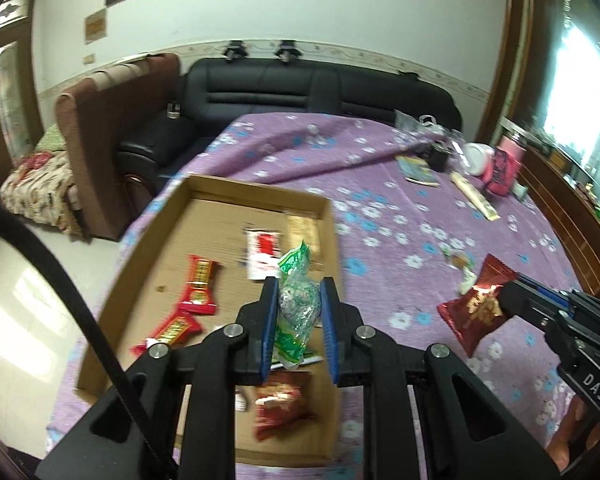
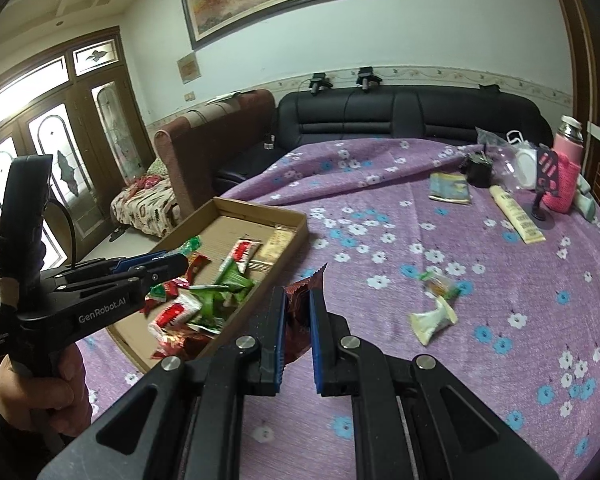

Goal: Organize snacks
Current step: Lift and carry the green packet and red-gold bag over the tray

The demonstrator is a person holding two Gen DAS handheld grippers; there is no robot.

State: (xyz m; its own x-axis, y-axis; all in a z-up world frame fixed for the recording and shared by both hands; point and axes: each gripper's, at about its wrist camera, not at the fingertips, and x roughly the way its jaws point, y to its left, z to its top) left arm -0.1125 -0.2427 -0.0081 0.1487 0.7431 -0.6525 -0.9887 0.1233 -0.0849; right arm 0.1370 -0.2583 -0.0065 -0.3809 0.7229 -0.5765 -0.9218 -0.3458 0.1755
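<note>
A purple floral cloth (image 2: 380,208) covers the surface; on it lie a cardboard tray (image 2: 288,236), loose wrapped snacks (image 2: 436,312), and perhaps a booklet (image 2: 450,188).

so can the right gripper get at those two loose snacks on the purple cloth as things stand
Probably not yet. The path over the cloth to the two loose snacks looks free, but the right gripper is shut on a dark red packet, so it would likely need to drop that in the cardboard box first.

Matt cardboard tray (image 1: 148,240), glossy (probably foil) snack packets (image 1: 476,304).
</note>
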